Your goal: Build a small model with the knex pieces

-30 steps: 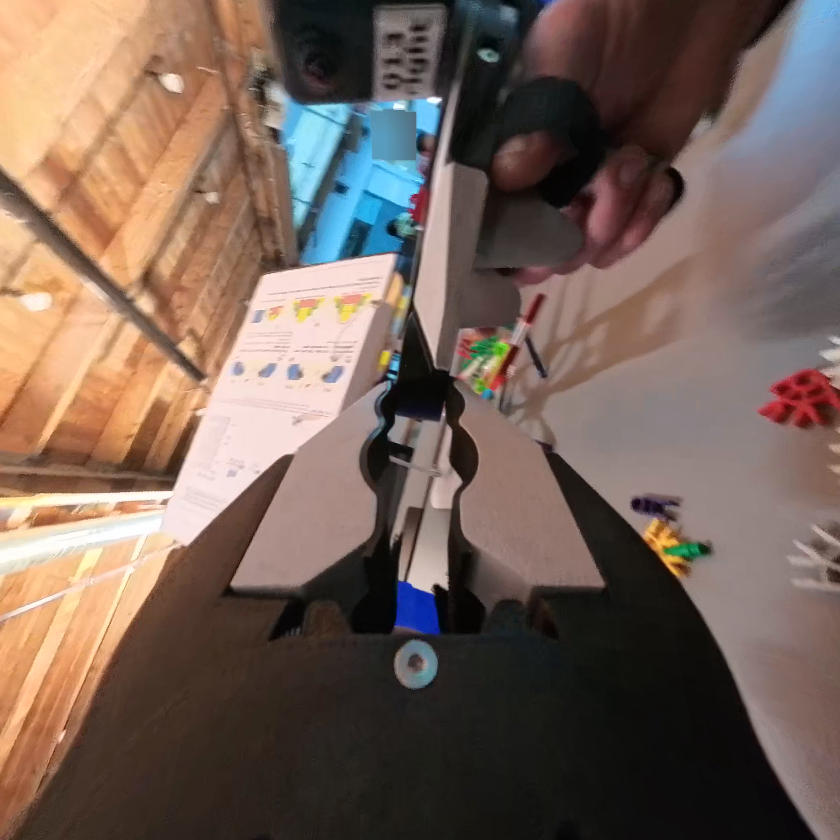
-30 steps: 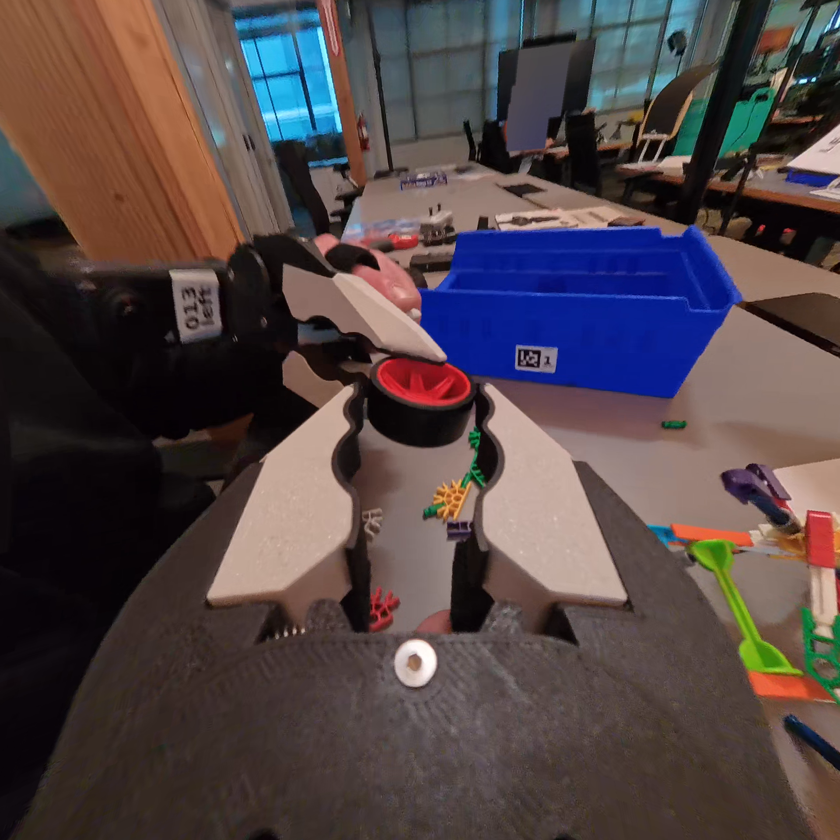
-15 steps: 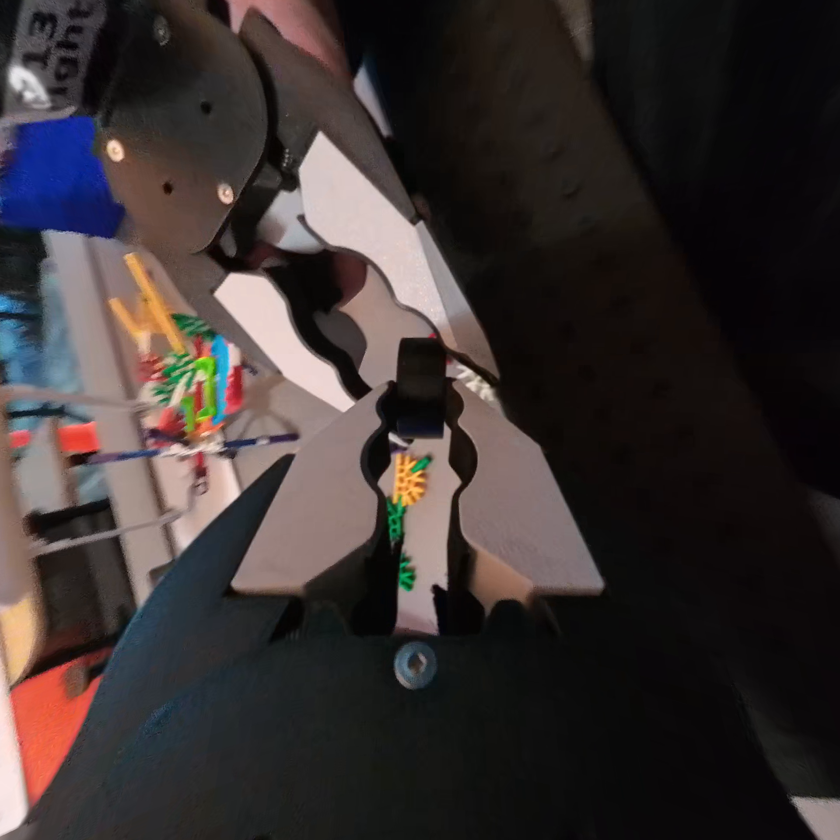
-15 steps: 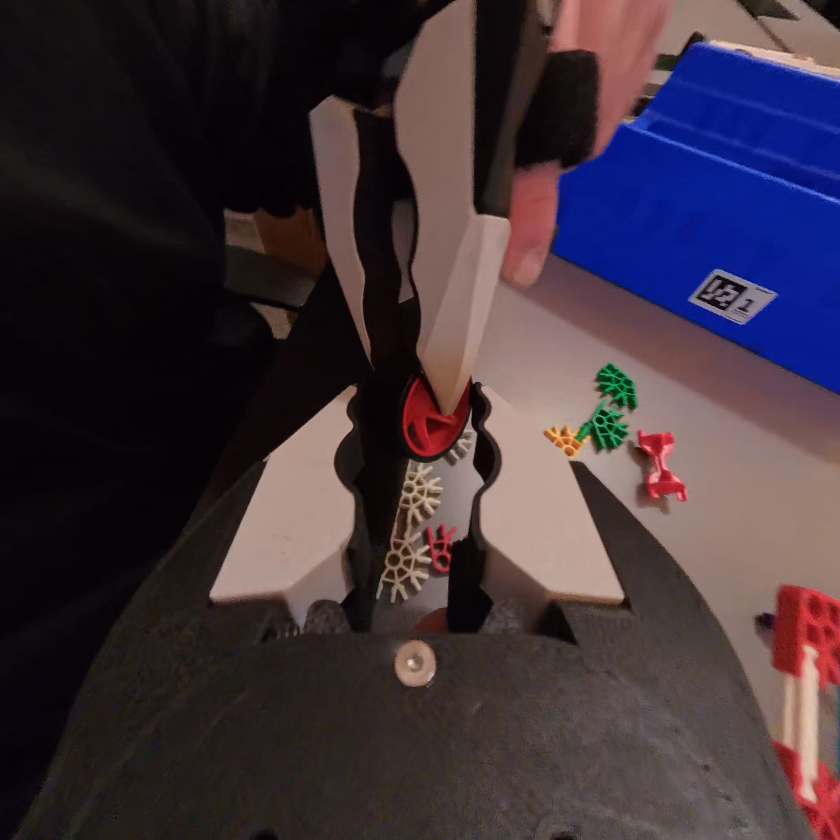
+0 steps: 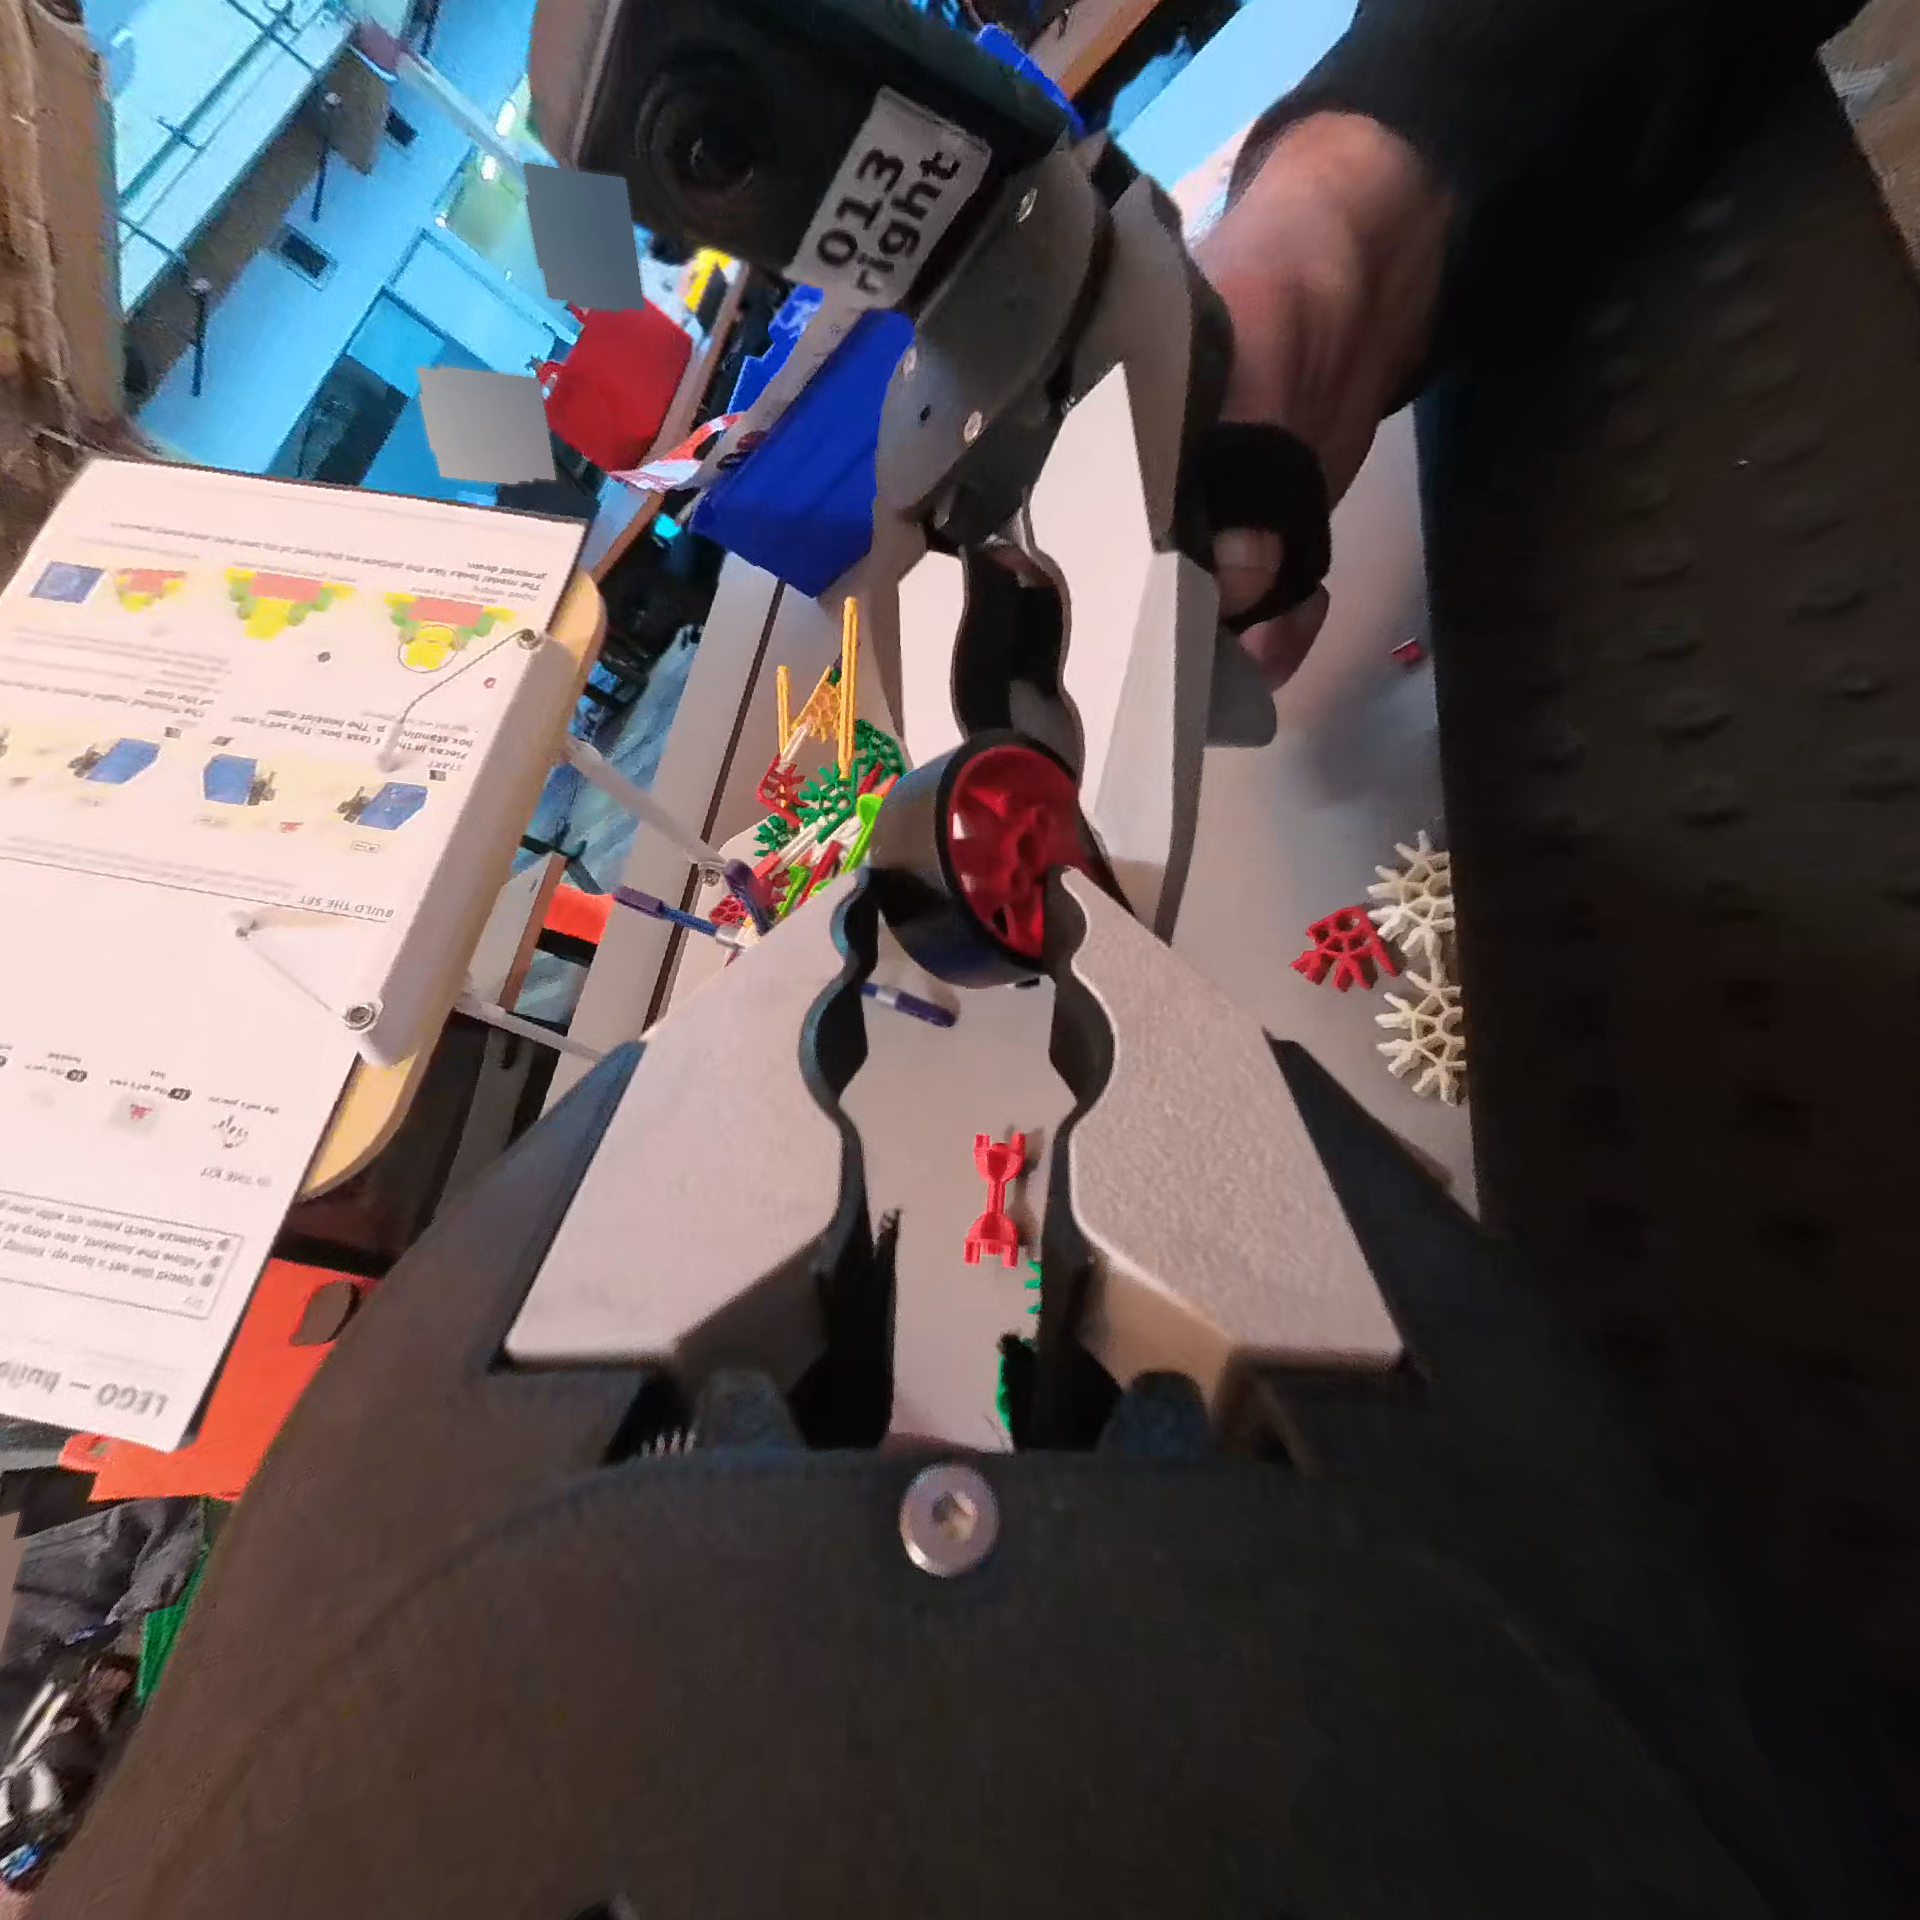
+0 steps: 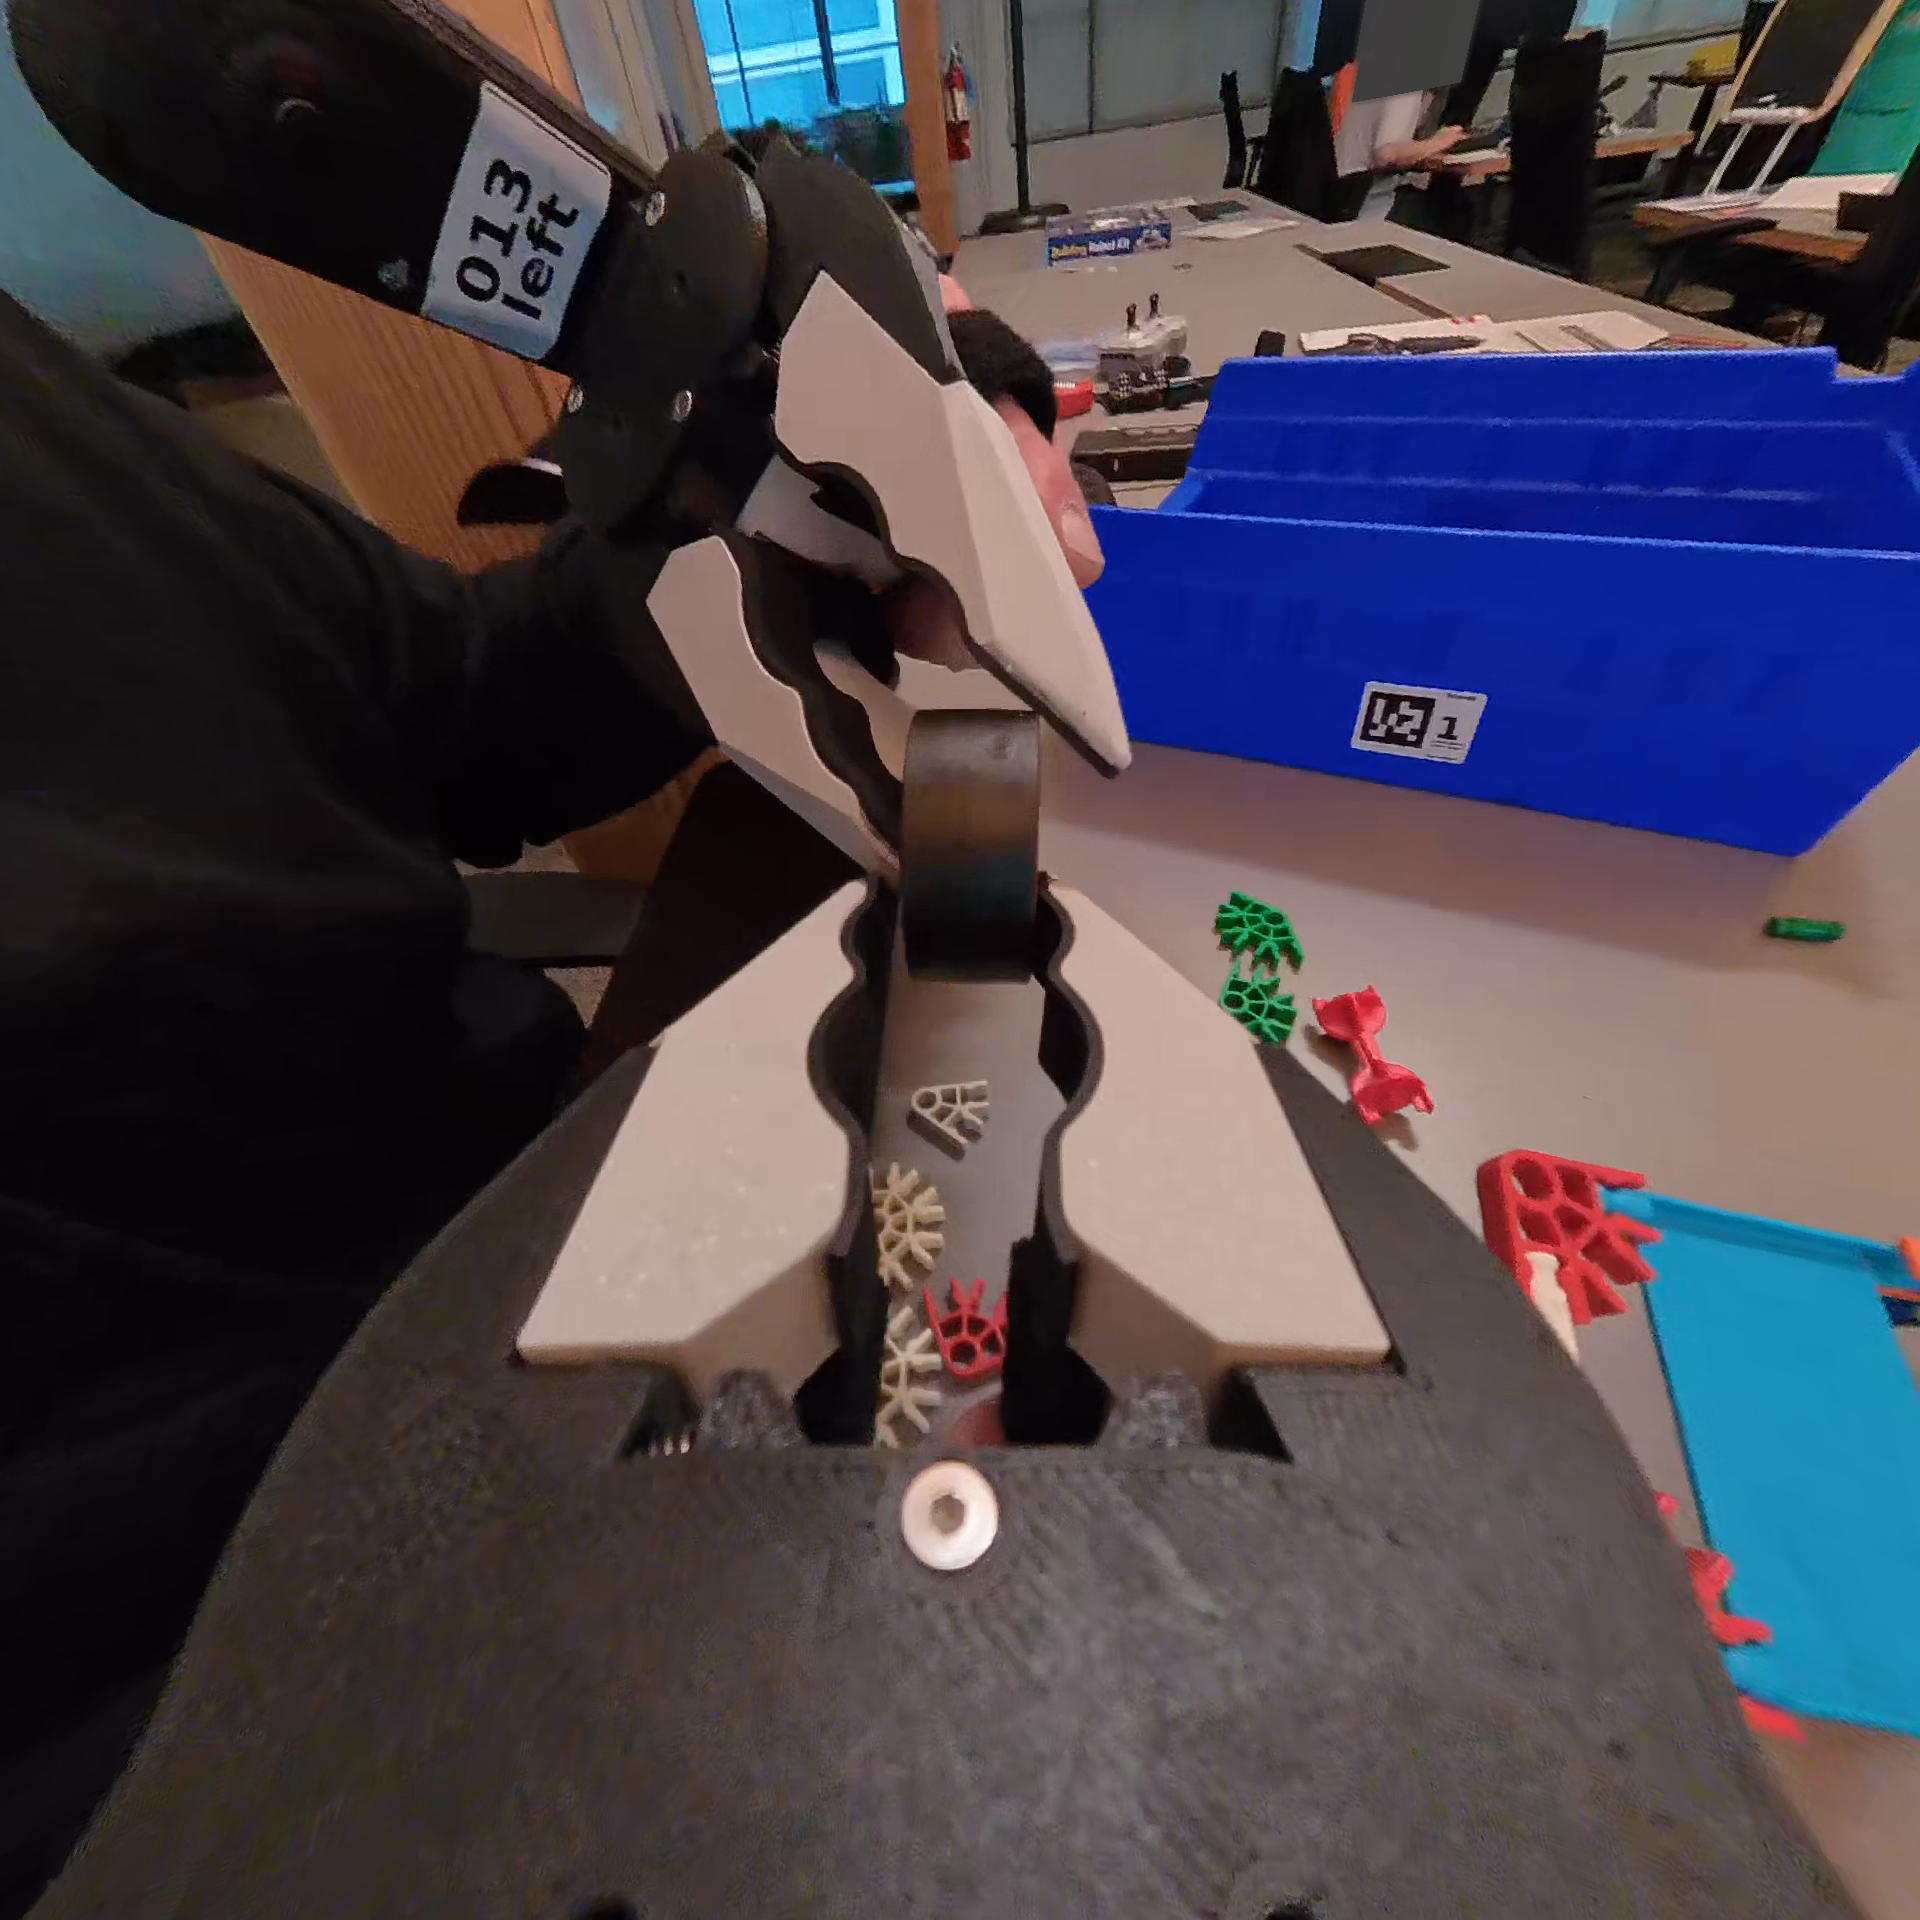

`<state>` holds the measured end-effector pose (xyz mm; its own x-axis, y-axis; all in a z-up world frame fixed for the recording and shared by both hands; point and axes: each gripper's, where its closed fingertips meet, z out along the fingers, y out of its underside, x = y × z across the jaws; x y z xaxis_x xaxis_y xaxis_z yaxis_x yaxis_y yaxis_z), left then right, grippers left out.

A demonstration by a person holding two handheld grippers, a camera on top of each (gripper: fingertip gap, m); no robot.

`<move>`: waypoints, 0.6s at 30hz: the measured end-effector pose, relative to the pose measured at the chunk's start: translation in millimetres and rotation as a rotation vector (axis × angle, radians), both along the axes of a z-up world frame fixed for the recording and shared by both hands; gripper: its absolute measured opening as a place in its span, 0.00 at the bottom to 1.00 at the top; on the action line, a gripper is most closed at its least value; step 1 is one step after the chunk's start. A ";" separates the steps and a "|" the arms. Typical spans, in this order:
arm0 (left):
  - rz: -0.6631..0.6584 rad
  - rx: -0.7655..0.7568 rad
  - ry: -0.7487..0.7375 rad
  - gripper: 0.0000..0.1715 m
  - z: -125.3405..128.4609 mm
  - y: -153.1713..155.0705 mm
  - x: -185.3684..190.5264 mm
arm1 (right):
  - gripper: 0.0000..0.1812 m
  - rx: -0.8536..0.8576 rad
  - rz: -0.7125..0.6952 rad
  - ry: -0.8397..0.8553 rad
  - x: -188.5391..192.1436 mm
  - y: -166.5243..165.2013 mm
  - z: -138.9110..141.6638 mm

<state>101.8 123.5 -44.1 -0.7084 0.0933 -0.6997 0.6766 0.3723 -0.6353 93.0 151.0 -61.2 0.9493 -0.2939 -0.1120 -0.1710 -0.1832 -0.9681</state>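
On a grey workshop counter point(image 6: 1558, 997) strewn with plastic construction pieces, a black rubber wheel with a red hub point(image 5: 997, 852) sits pinched between both grippers. The right gripper point(image 6: 966, 914) clamps its tread; the left gripper point(image 5: 966, 914) grips it too. Half a second earlier, both views were blurred and swinging.

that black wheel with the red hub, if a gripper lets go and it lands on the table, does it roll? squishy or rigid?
The wheel looks round with a smooth black tread, so landing on edge it would probably roll across the flat table. The red spoked hub looks like hard plastic, likely rigid and light. The tyre may give slightly; neither the right hand-held gripper nor the left hand-held gripper visibly dents it.
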 end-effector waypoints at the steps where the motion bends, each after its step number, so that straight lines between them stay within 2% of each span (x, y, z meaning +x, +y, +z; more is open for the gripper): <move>1: 0.000 -0.004 0.011 0.17 -0.9 -0.4 0.2 | 0.13 -0.005 -0.003 -0.001 0.5 -0.6 -0.5; 10: 0.038 -0.095 0.013 0.17 11.0 -8.0 11.1 | 0.15 0.046 -0.073 -0.015 11.1 -11.1 10.7; 18: 0.128 -0.189 0.093 0.17 14.5 -9.2 22.6 | 0.17 0.046 -0.162 -0.071 22.1 -17.7 15.1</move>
